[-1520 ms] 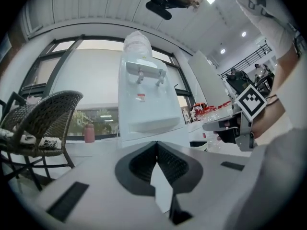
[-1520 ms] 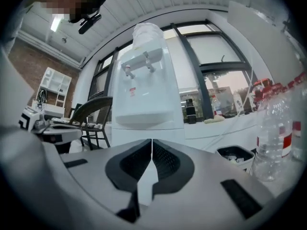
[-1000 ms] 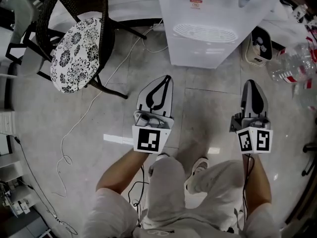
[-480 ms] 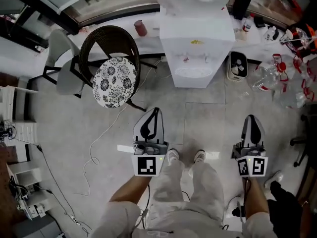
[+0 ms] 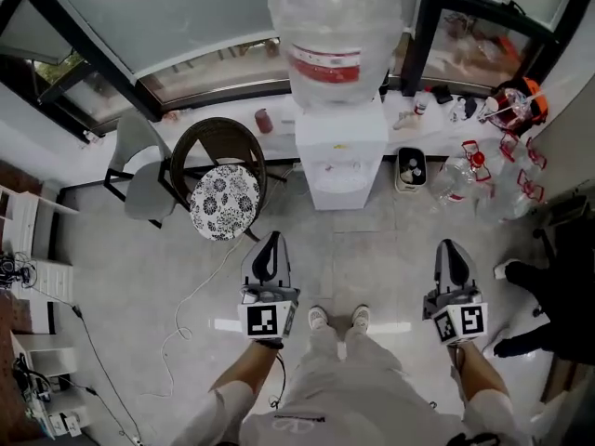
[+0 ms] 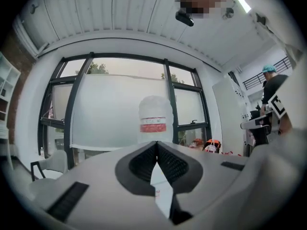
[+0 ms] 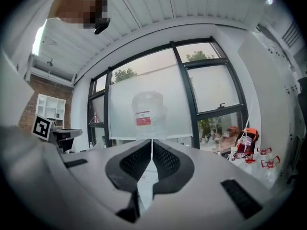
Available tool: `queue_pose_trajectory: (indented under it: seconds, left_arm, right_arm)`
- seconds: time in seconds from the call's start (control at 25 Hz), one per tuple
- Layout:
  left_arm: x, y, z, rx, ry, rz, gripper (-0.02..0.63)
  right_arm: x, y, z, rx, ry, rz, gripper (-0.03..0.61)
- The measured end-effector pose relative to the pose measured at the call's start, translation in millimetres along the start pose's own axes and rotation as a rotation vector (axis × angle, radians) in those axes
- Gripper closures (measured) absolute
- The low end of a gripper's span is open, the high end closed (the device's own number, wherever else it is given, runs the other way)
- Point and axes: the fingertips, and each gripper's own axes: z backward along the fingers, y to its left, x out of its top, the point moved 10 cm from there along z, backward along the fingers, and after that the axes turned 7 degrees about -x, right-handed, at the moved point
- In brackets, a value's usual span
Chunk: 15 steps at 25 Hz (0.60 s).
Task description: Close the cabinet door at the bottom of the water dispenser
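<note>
The white water dispenser point(image 5: 340, 156) stands against the window wall with a big clear bottle point(image 5: 337, 31) on top. From above only its top and front face show, and I cannot make out the bottom cabinet door. Both grippers are held level, well back from the dispenser and high above the floor. My left gripper point(image 5: 271, 240) is shut with nothing in it, and so is my right gripper point(image 5: 450, 246). The left gripper point(image 6: 156, 143) points at the bottle point(image 6: 154, 119). The right gripper point(image 7: 152, 142) faces the same bottle point(image 7: 147, 113).
A wicker chair with a floral cushion point(image 5: 223, 201) stands left of the dispenser, a grey chair point(image 5: 141, 170) beyond it. A small heater point(image 5: 409, 168) and several empty bottles point(image 5: 465, 179) lie to the right. A white cable point(image 5: 195, 300) trails over the floor. Another person point(image 5: 548, 305) stands at far right.
Both grippers have risen with the person, who now stands upright. The dispenser looks smaller and farther, and its bottle has come into the head view. The jaws stayed shut.
</note>
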Motion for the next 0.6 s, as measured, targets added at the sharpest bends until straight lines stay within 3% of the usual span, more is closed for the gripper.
queue_pose_trajectory:
  seconds: [0.12,0.28,0.6]
  left_arm:
    - [18,-7,12,-0.012,-0.028,0.024,0.606]
    - [29,-4,29,-0.021,-0.060,-0.008,0.606]
    - [31,-3,45,-0.022,-0.056,-0.003,0.606]
  right_arm:
    - [22,6,19,0.016,0.016,-0.032,0.557]
    - [42,13,46,0.028,-0.014,-0.011,0.557]
    - [36,15,62,0.018,-0.013,-0.012,0.558]
